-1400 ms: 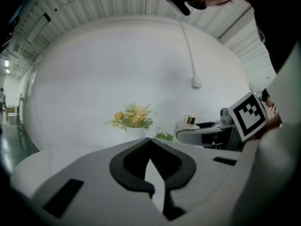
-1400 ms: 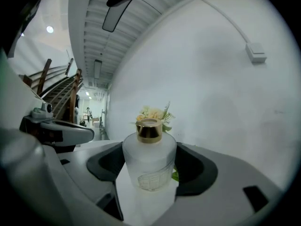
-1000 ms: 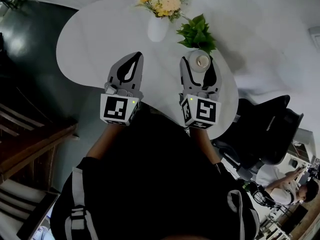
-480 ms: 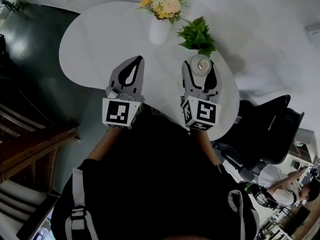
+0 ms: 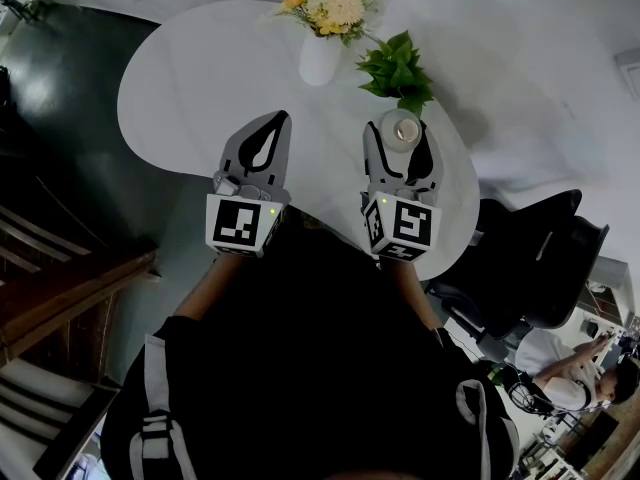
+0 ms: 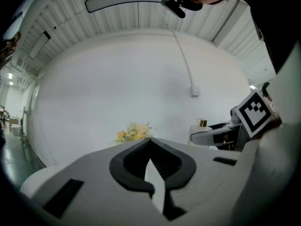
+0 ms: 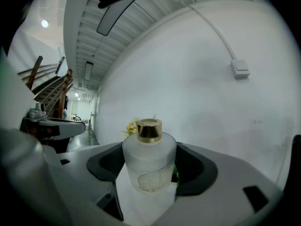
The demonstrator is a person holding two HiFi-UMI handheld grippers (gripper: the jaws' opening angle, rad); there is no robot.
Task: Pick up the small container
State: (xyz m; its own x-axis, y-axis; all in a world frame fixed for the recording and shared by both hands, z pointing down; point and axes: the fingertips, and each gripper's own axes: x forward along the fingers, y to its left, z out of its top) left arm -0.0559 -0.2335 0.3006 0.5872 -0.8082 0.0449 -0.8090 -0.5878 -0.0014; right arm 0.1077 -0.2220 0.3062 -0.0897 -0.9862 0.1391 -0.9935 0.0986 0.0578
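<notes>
The small container [image 5: 404, 128] is a frosted white bottle with a gold cap. It stands upright between the jaws of my right gripper [image 5: 401, 131], which is shut on its sides, just in front of the green plant. In the right gripper view the bottle [image 7: 149, 164] fills the middle, with the right gripper [image 7: 150, 150] hugging both its flanks. My left gripper [image 5: 282, 118] hovers over the white table [image 5: 190, 88] to the left, shut with nothing in it. In the left gripper view its tips [image 6: 150, 140] meet, and the bottle [image 6: 201, 127] shows at the right.
A white vase of yellow flowers [image 5: 322, 38] and a small green plant [image 5: 396, 68] stand at the table's far side. A black office chair [image 5: 530, 258] sits off the table's right edge. Wooden stairs [image 5: 60, 278] are at the left. A person [image 5: 570, 368] is at the lower right.
Both grippers have shifted only slightly in the picture. The right gripper keeps its hold on the bottle, and the left stays shut and empty.
</notes>
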